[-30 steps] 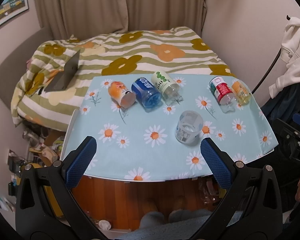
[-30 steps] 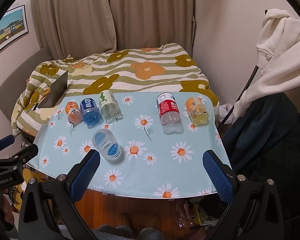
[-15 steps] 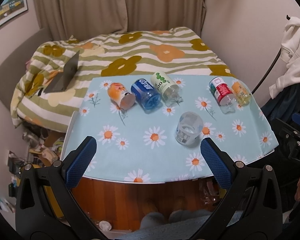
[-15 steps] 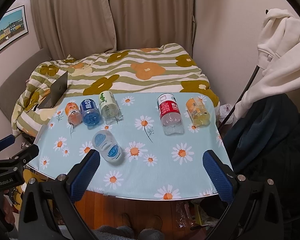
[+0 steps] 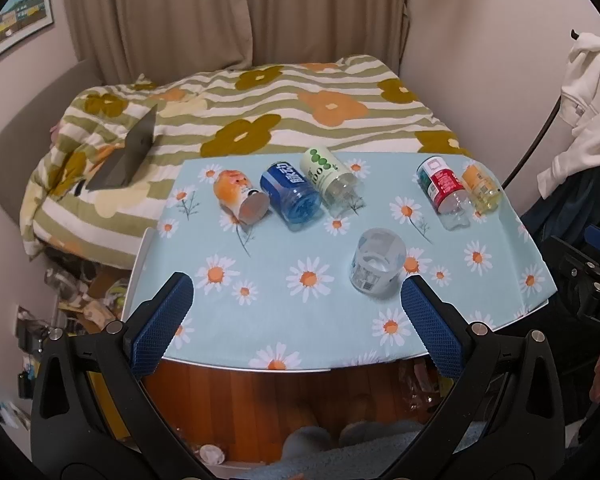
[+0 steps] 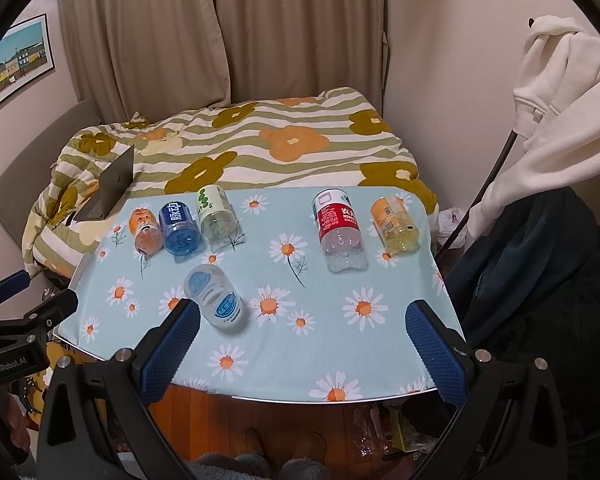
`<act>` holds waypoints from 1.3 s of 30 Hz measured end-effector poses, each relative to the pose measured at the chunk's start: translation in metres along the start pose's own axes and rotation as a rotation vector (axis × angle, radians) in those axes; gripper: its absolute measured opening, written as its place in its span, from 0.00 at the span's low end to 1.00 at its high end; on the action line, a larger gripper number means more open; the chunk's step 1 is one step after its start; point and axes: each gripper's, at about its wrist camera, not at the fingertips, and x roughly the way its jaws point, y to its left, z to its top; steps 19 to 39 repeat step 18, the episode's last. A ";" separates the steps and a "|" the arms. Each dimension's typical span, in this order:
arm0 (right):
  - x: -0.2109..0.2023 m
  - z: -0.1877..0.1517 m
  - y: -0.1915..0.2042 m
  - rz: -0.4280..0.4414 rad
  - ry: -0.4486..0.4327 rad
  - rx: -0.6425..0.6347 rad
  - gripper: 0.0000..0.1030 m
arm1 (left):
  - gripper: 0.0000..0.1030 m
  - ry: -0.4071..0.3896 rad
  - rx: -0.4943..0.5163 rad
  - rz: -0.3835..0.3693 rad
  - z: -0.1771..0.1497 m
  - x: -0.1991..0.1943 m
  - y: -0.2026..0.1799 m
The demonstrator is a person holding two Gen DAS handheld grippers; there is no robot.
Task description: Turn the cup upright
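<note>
The left claw [image 5: 296,322] hangs at the near edge of the bench [image 5: 340,344], its 2 blue pads spread wide with nothing between them. The right claw [image 6: 302,346] is likewise spread wide and empty, held over the same near edge; from the left wrist view its black frame shows at the far right [image 5: 588,280], and from the right wrist view the left claw's frame shows at the far left [image 6: 16,320].

Just past the pads lies the cup [image 5: 377,265], a clear cut-down bottle with a pale blue label, on its side on the daisy-print cloth. In the left view it sits just ahead of the left claw's right-hand pad; in the right view the cup [image 6: 214,299] lies just beyond the right claw's left-hand pad, apart from both.

Farther back, 3 more cut bottles lie on their sides in a close row: an orange one [image 5: 239,196], a blue one [image 5: 292,194] and a green-dotted white one [image 5: 330,180], each touching or nearly touching its neighbour. Well apart to the right lie a red-labelled one [image 5: 444,192] and, just beside it, a yellow one [image 5: 482,188].

Behind the bench is a bed with a striped flower quilt [image 6: 260,140]; an open laptop [image 6: 108,188] rests on its left part. Curtains [image 6: 220,32] hang at the back wall, and a white hoodie [image 6: 556,100] hangs at the right.
</note>
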 end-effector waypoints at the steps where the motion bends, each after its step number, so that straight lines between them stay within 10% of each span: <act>1: 0.000 0.000 0.000 0.000 0.000 0.001 1.00 | 1.00 -0.002 0.000 0.005 0.000 0.000 0.000; 39: 0.000 0.001 0.000 0.004 0.001 -0.001 1.00 | 1.00 -0.020 -0.001 0.040 0.002 0.006 0.003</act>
